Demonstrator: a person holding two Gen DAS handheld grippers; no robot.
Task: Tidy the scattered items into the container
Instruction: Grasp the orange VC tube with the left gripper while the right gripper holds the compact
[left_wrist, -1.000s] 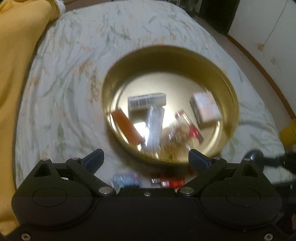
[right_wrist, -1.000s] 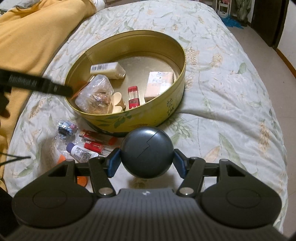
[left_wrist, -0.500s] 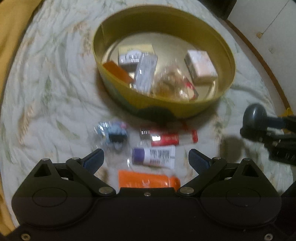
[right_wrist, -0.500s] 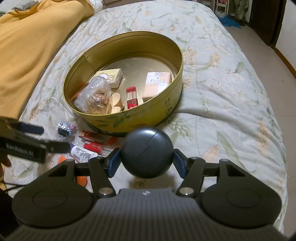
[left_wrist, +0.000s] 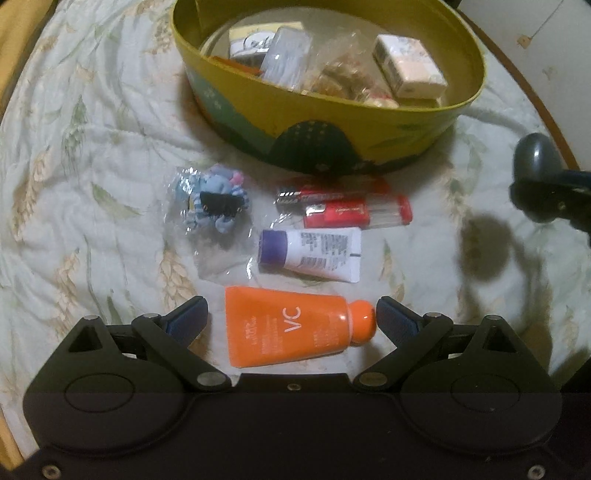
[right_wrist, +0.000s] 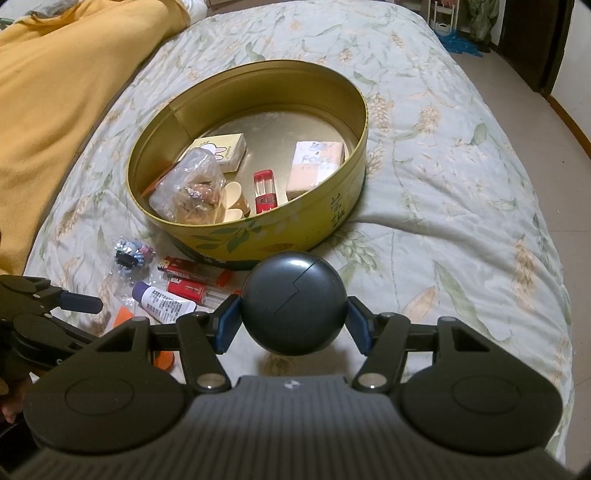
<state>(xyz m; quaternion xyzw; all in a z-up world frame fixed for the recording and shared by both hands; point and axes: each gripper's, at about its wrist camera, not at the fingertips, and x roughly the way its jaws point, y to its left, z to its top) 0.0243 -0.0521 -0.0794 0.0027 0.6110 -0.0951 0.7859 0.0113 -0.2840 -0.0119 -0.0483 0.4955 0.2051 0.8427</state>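
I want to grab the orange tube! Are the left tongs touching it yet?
Apart. In the left wrist view the open left tongs straddle the orange tube, with bedspread showing between each fingertip and the tube.

I am keeping my left gripper (left_wrist: 291, 314) spread wide and pointing downward, while my right gripper (right_wrist: 293, 314) is pinching closed, fingers (right_wrist: 226, 318) pressing inward on both sides.

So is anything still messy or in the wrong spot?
Yes. An orange tube, a white tube, two red lighters and a bagged toy lie on the bedspread, outside the round tin. Nothing looks spilled or broken.
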